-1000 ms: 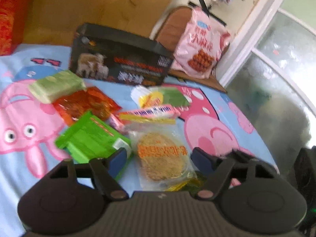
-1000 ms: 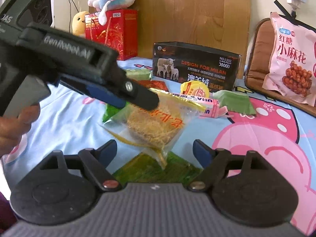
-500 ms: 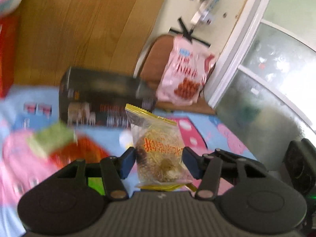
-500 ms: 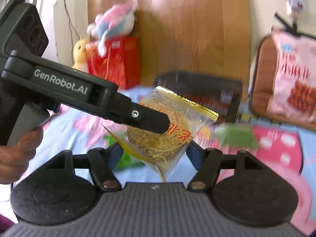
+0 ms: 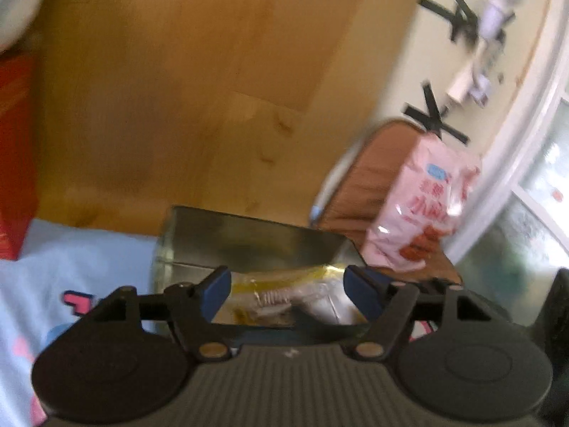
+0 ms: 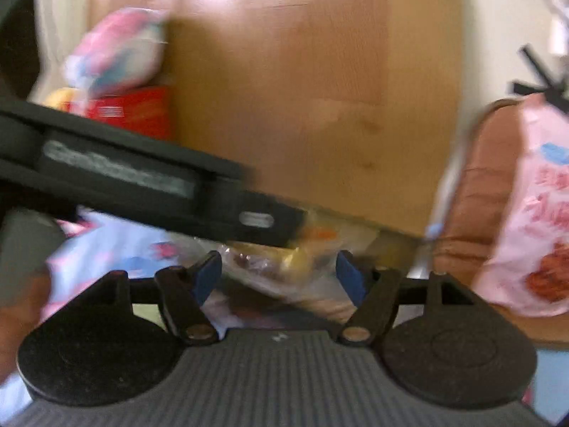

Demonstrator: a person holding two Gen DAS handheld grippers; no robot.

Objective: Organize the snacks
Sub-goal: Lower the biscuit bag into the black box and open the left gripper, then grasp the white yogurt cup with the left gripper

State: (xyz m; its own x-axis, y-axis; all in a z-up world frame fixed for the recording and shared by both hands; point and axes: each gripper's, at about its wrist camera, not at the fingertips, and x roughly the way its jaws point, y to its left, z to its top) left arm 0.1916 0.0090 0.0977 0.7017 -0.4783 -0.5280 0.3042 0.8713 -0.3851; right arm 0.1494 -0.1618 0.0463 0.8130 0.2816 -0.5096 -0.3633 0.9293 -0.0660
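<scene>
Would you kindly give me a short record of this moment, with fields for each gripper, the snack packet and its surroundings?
left gripper: fingers opening; clear snack packet between them, pads not pressing it
right gripper: fingers opening; the packet shows between them, not gripped
packet place: at the dark box; blur hides whether it rests inside
behind: pink snack bag leaning on a brown cushion
underneath: blue cartoon sheet
picture quality: both views blurred
</scene>
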